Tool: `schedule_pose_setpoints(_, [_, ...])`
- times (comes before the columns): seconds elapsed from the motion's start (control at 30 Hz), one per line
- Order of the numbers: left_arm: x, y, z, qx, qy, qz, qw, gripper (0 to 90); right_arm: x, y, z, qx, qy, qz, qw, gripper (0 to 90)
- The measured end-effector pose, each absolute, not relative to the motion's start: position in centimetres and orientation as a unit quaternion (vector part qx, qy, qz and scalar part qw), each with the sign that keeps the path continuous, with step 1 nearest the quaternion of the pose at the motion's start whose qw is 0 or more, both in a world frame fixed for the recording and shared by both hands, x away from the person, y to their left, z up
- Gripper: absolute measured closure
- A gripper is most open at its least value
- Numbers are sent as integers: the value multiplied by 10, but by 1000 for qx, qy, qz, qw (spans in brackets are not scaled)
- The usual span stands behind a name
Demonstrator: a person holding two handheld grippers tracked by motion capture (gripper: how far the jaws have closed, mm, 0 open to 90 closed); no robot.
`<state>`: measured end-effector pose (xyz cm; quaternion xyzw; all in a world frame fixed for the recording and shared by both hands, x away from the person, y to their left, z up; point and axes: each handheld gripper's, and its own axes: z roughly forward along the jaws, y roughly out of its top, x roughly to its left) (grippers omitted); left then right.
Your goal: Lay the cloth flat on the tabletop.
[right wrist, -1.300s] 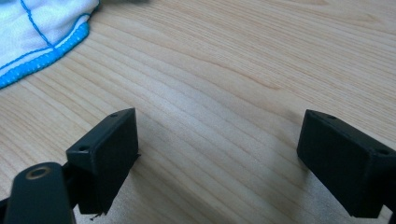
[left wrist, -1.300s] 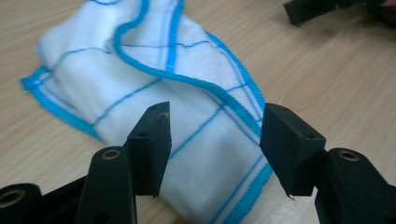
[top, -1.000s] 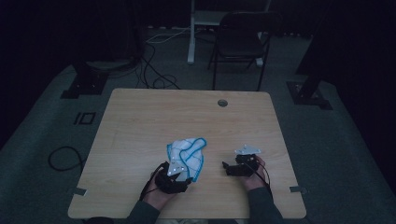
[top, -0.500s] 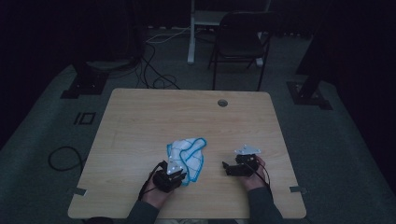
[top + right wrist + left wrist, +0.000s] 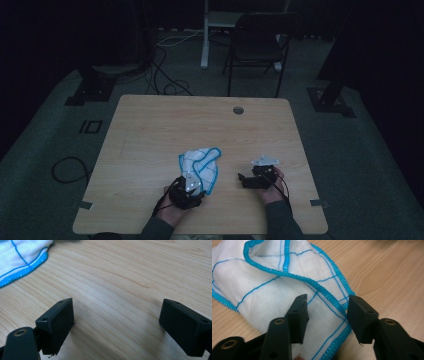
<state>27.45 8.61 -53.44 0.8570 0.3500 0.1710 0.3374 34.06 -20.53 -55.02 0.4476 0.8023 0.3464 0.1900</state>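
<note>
Where jaws gape: crumpled, blue-hemmed cloth (image 5: pixel 287 287)

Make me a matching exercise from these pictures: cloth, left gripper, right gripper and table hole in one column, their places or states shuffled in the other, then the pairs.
1. cloth
2. left gripper
3. right gripper
4. table hole

A. open over bare wood
B. near the table's far edge
C. crumpled, white with blue edging
D. open, jaws over the cloth's near end

Pairs: 1-C, 2-D, 3-A, 4-B
</note>
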Motion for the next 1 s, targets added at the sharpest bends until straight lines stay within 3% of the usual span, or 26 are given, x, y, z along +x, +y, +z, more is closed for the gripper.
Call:
schedule_pose_setpoints(0.17, [278,94,-531,848,365,165,347,790,341,-205,-550,447,803,346,190,127])
schedule_pose_setpoints(0.23, [278,97,-530,845,368,164,351,820,341,-205,-550,447,803,346,190,129])
schedule_pose_setpoints(0.33, [277,103,-526,839,371,163,363,833,340,-205,-549,447,803,347,189,163])
schedule_pose_setpoints(0.53, [278,116,-514,826,379,170,381,838,336,-202,-546,447,803,344,191,348])
schedule_pose_setpoints(0.67, [280,125,-507,817,385,177,391,838,333,-199,-544,439,806,347,193,423])
schedule_pose_setpoints(1.0, [288,152,-495,795,413,200,396,846,323,-179,-533,402,813,374,194,449])
